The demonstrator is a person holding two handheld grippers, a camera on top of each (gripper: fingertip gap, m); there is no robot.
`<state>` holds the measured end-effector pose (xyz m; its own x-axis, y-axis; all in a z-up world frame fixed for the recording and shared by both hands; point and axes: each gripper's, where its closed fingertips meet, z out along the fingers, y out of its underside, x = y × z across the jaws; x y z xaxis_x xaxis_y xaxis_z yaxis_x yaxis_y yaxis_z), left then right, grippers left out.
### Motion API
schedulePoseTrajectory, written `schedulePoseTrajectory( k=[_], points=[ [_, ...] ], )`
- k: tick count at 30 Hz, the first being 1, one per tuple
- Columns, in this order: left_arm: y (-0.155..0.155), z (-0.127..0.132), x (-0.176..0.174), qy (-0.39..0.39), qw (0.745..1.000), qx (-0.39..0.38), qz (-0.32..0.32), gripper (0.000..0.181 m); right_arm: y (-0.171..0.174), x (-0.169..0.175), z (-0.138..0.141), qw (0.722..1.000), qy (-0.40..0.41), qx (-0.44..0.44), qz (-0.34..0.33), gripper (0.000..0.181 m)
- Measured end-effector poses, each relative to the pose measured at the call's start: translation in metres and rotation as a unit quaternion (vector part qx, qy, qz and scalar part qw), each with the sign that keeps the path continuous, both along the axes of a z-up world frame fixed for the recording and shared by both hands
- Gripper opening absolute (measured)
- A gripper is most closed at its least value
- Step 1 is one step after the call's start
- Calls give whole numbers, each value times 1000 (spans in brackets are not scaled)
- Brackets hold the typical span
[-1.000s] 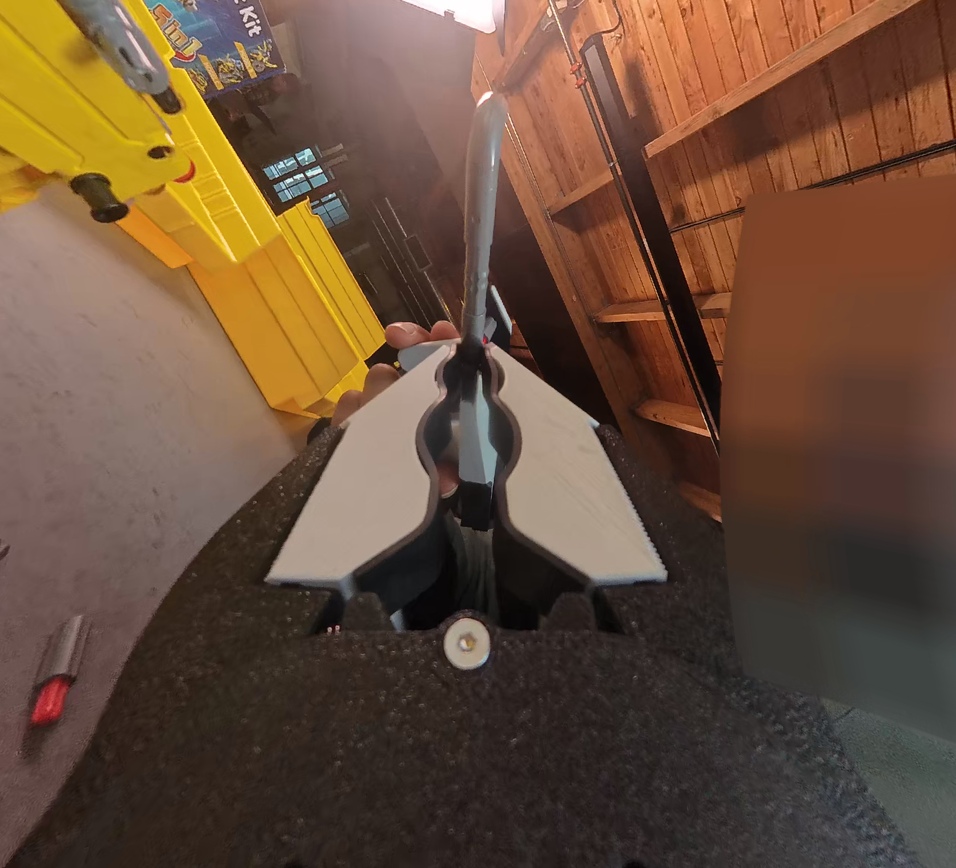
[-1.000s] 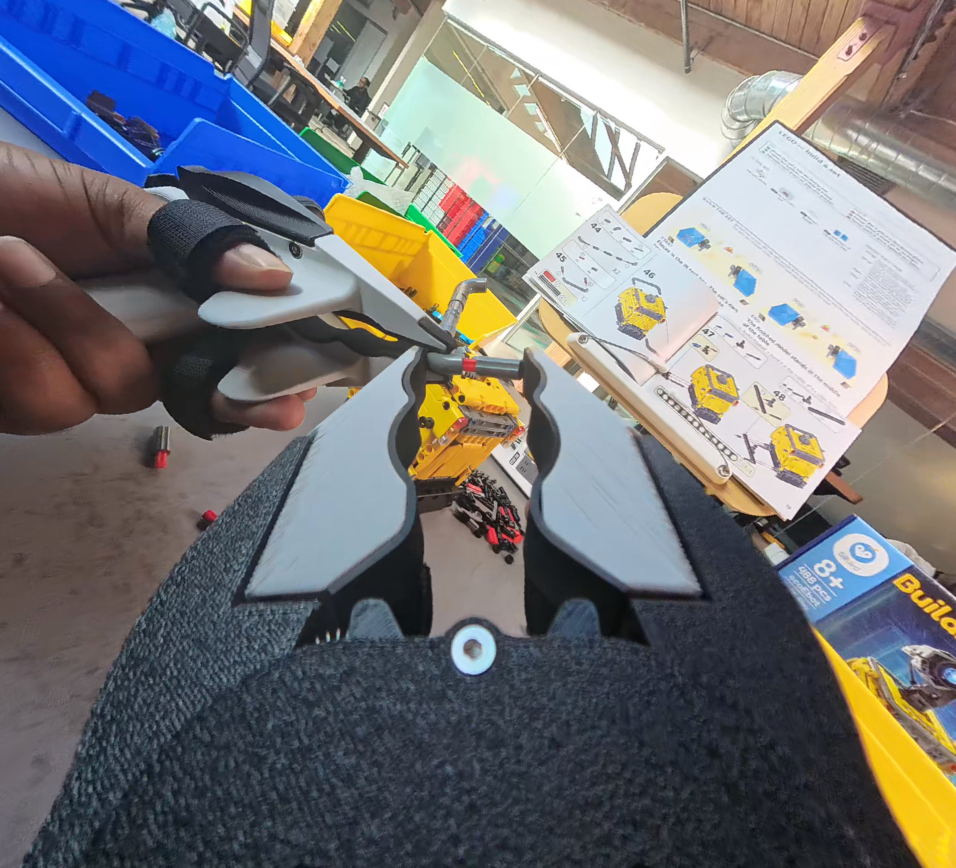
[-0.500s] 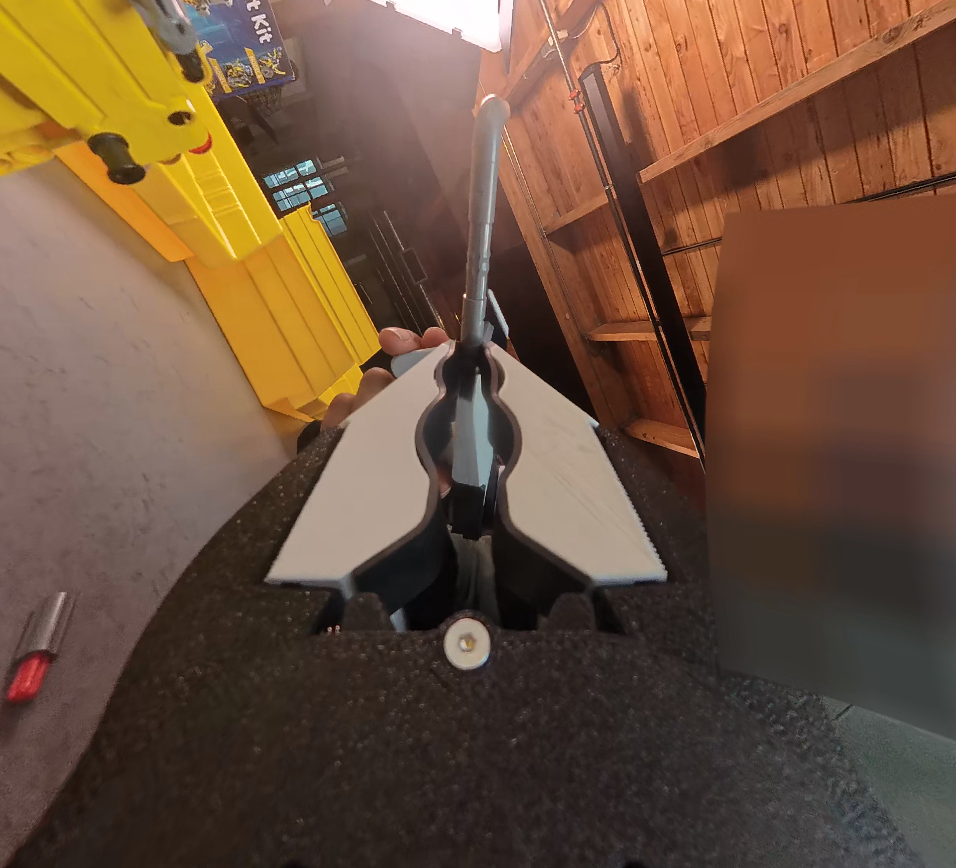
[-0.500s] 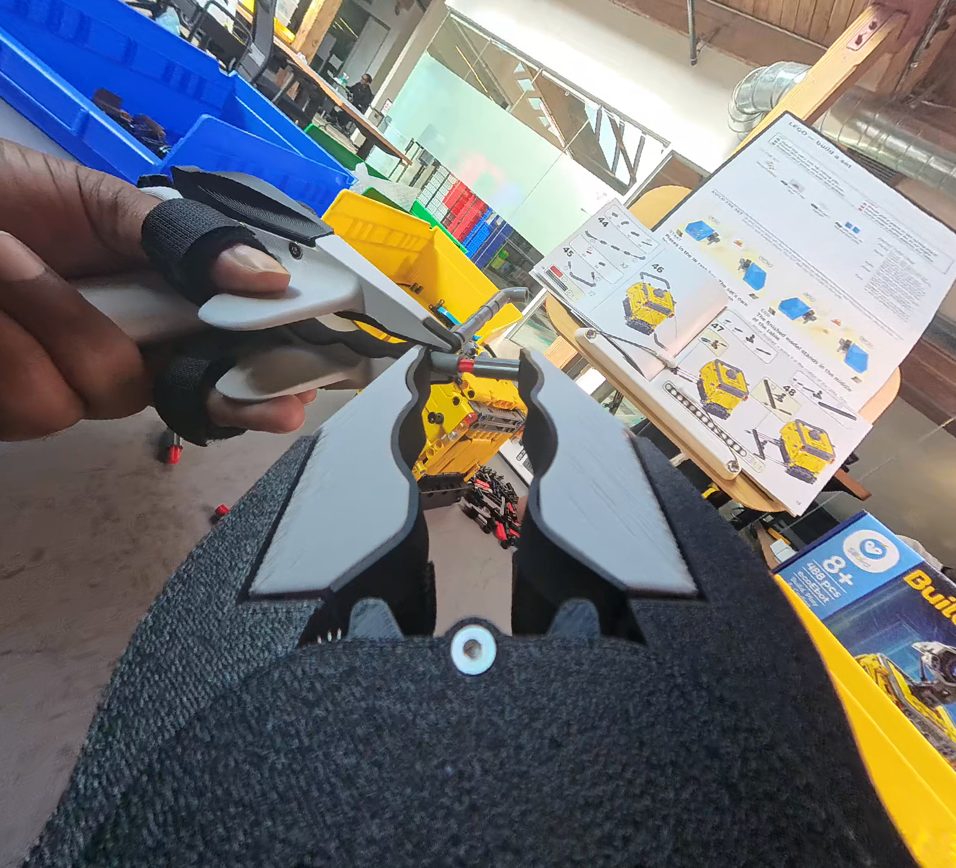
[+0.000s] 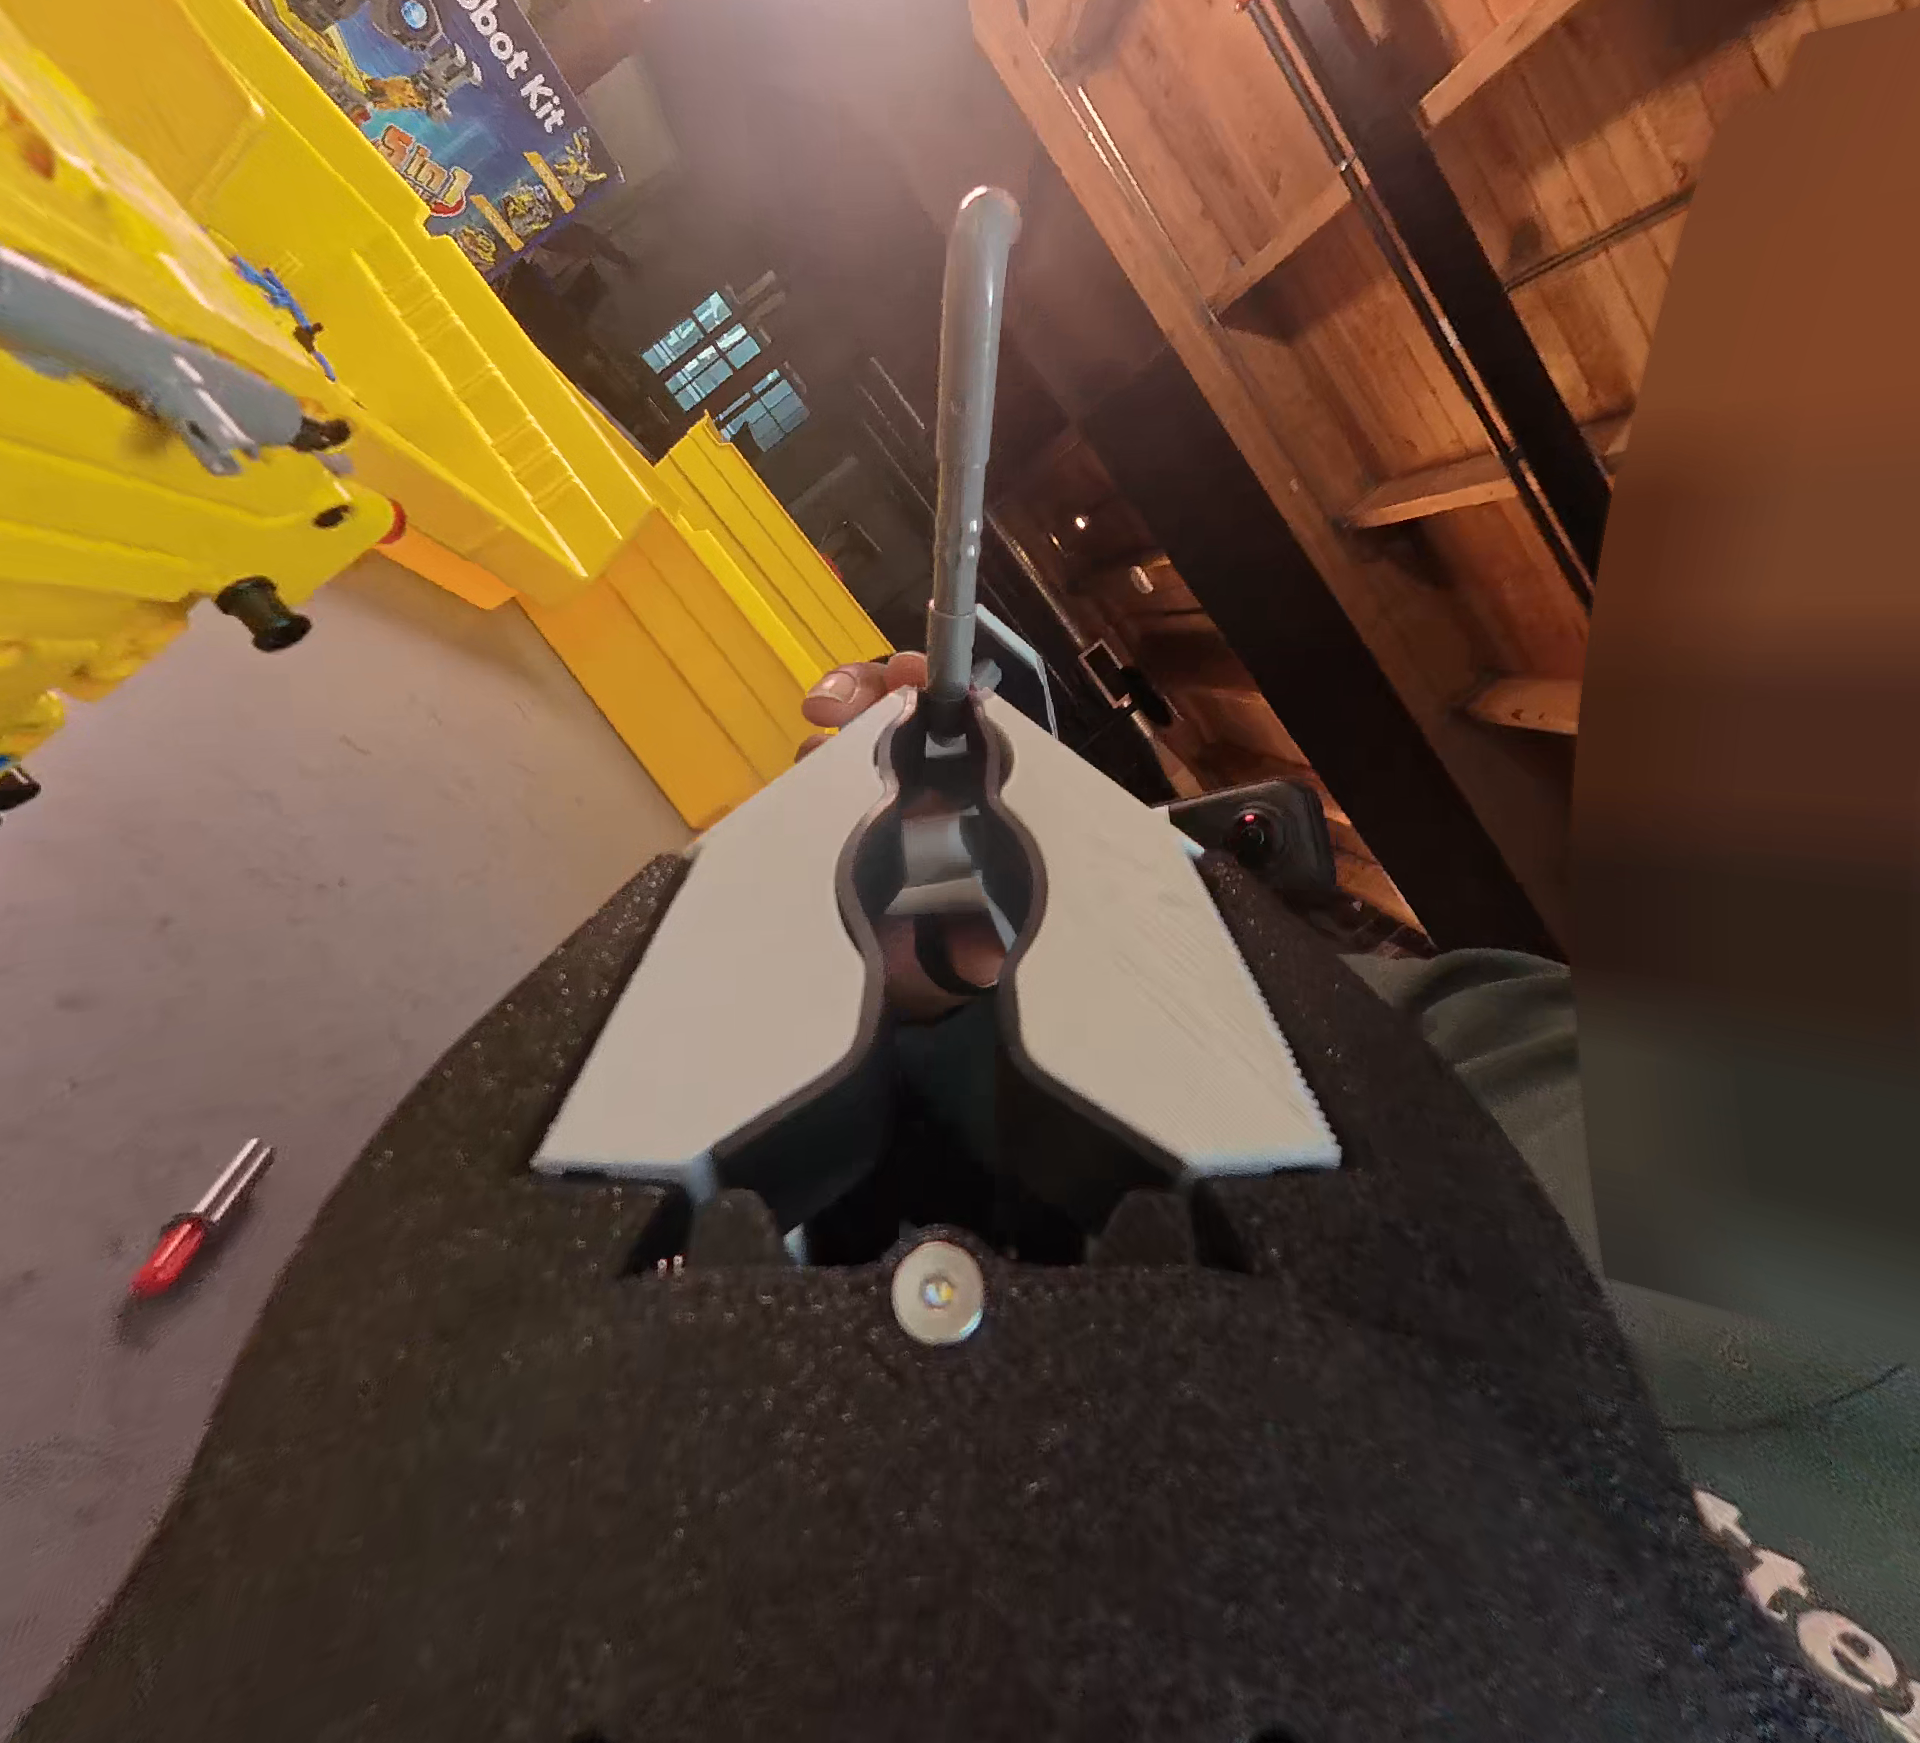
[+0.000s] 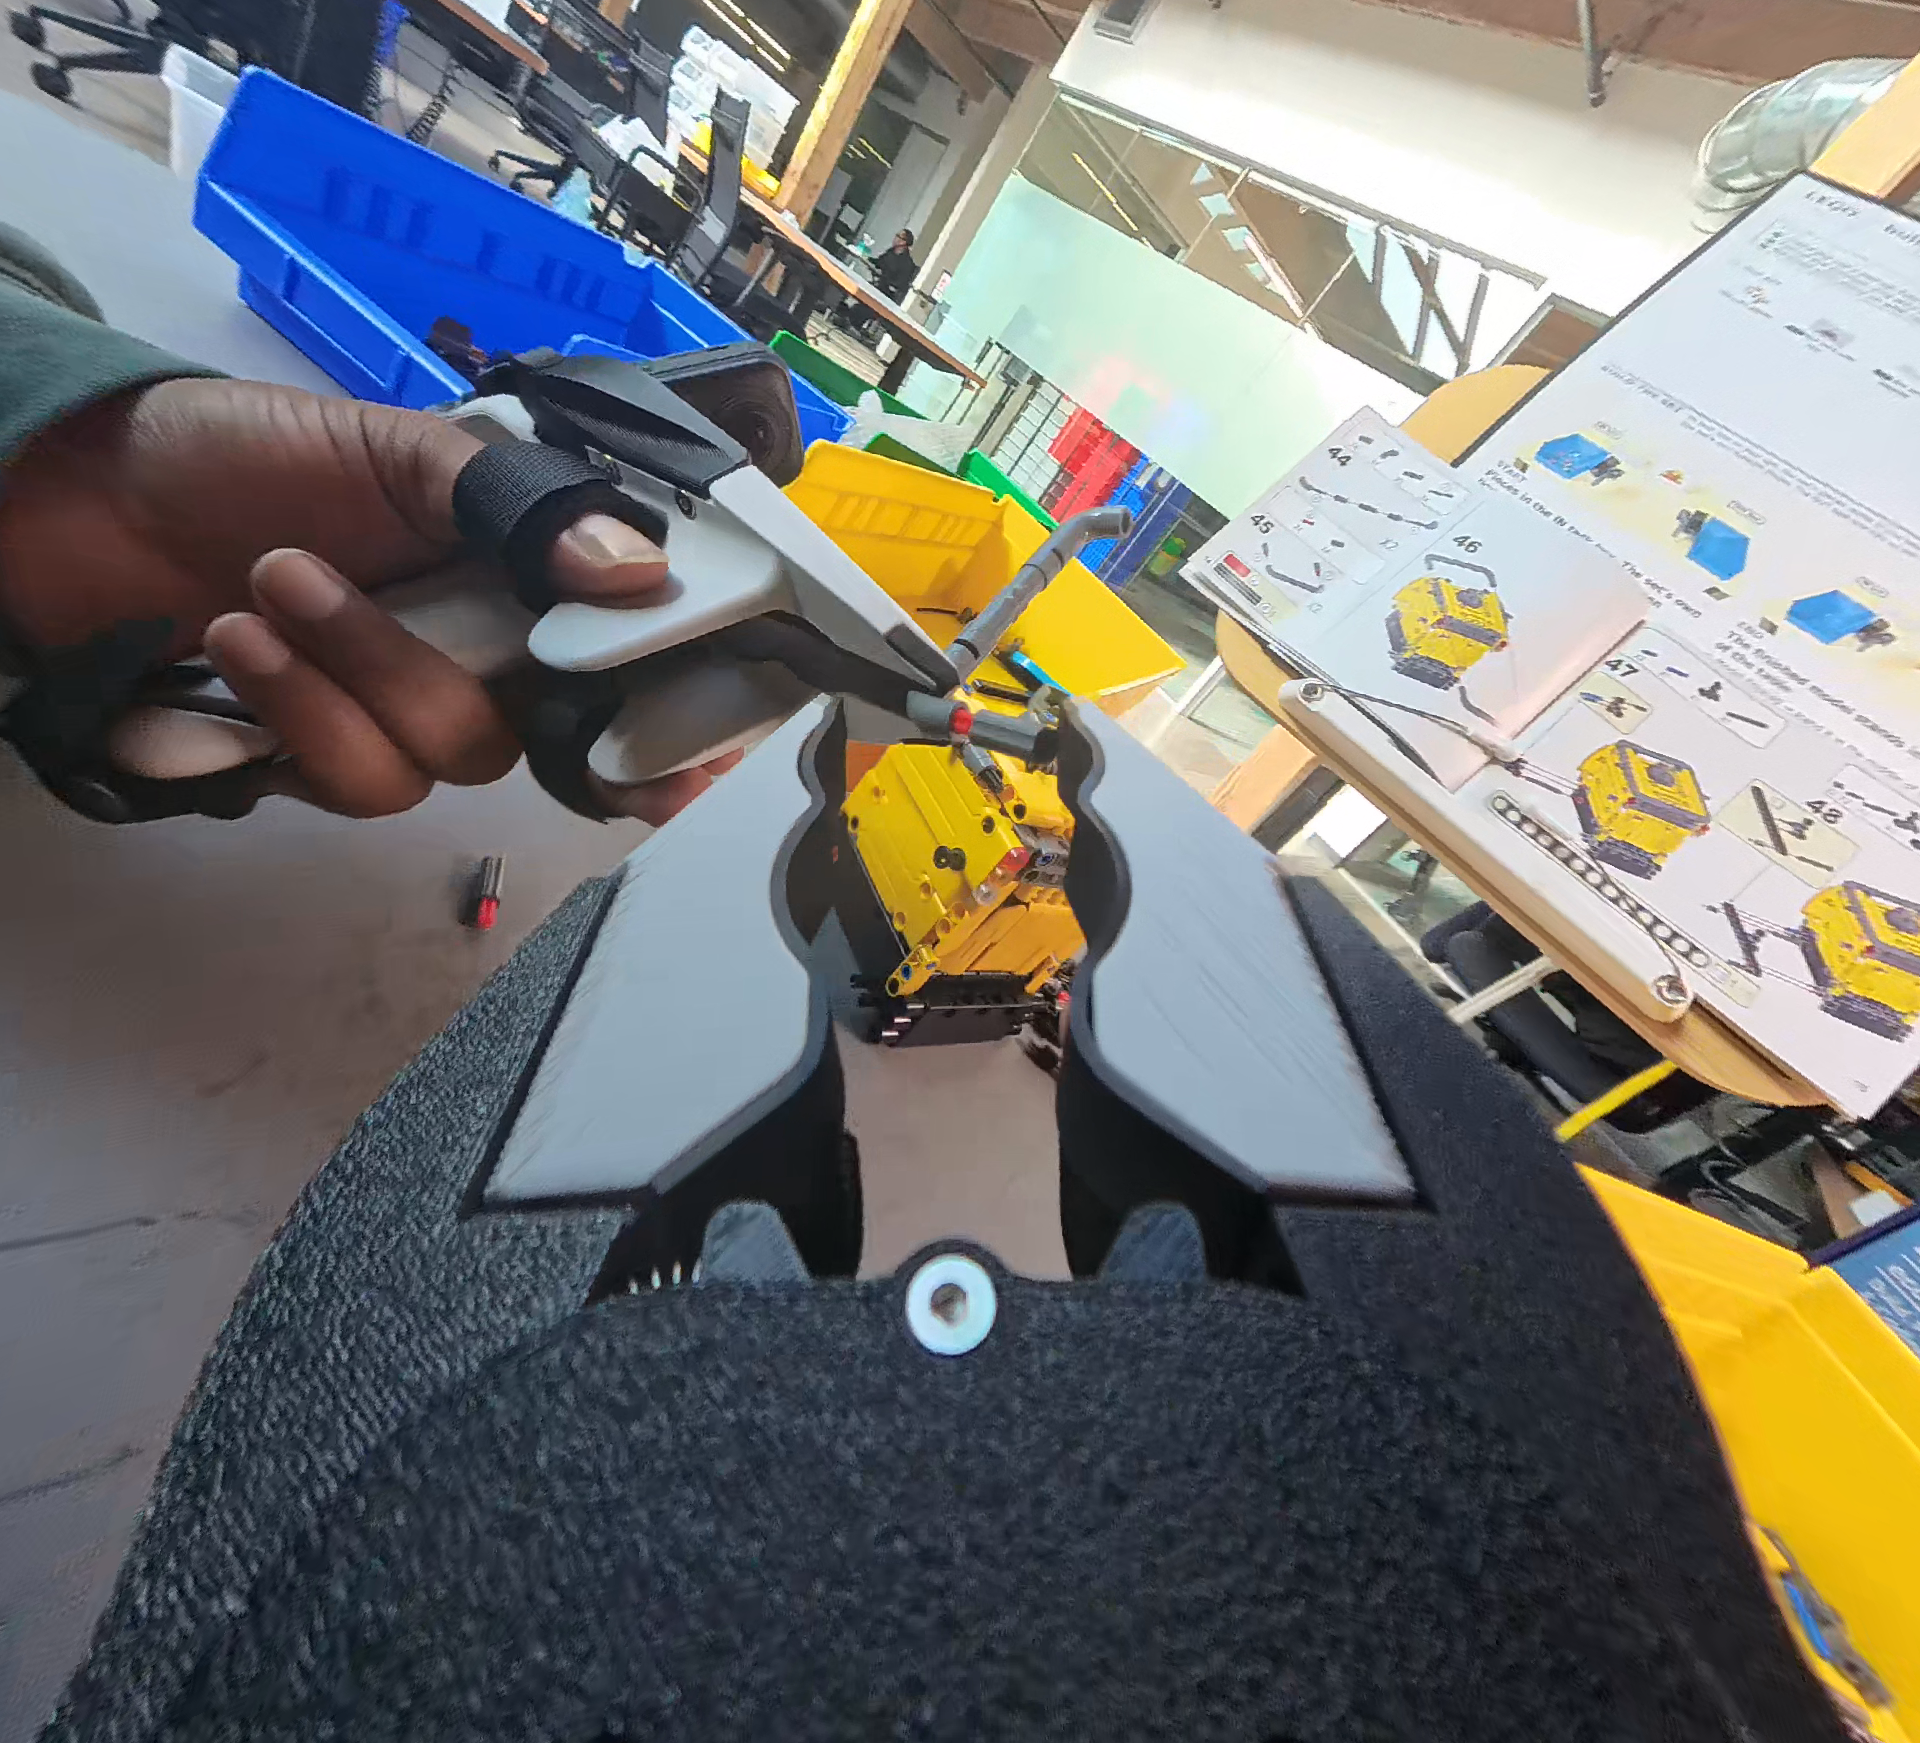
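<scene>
**Inspector:** Your left gripper (image 5: 940, 719) has its fingers clenched on the base of a grey bent rod (image 5: 964, 426), which stands out past the tips with its far end curved. In the right wrist view the same gripper (image 6: 940, 680) comes in from the left, held in your hand (image 6: 281, 592), the rod (image 6: 1023, 587) angling up from its tip.

**Operator:** And the right one?

**Inspector:** Your right gripper (image 6: 951, 737) has its fingers spread apart, grasping nothing. Between the tips sits a short grey connector with a red band (image 6: 977, 725); whether it touches either finger I cannot tell. Past it, a yellow brick model (image 6: 961, 872) stands on the tabletop (image 6: 208, 1018), its lower part cut off by the fingers.

**Operator:** Surroundings?

**Inspector:** A small red-and-grey pin (image 6: 484, 891) lies on the tabletop to the left, well apart from both grippers; the left wrist view shows it too (image 5: 203, 1215). A blue bin (image 6: 416, 259) and a yellow bin (image 6: 935, 540) sit behind. An instruction sheet (image 6: 1621, 654) leans on a wooden stand at right. In the left wrist view the model (image 5: 135, 467) is cropped at the left edge and blurred.
</scene>
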<state>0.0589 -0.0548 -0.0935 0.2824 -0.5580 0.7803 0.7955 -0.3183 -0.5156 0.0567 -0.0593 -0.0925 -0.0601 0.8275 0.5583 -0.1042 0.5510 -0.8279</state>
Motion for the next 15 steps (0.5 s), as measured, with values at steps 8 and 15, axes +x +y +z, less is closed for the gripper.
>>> schedulePoseTrajectory(
  k=[8, 15],
  points=[
    [-2, -9, 10, 25, 998, -8, -51, 6, 2, 9, -2, 998, -23, -38, 42, 19],
    [-6, -2, 14, -45, 995, 4, -85, 6, 0, 14, 8, 981, -21, -162, 104, 11]
  ],
)
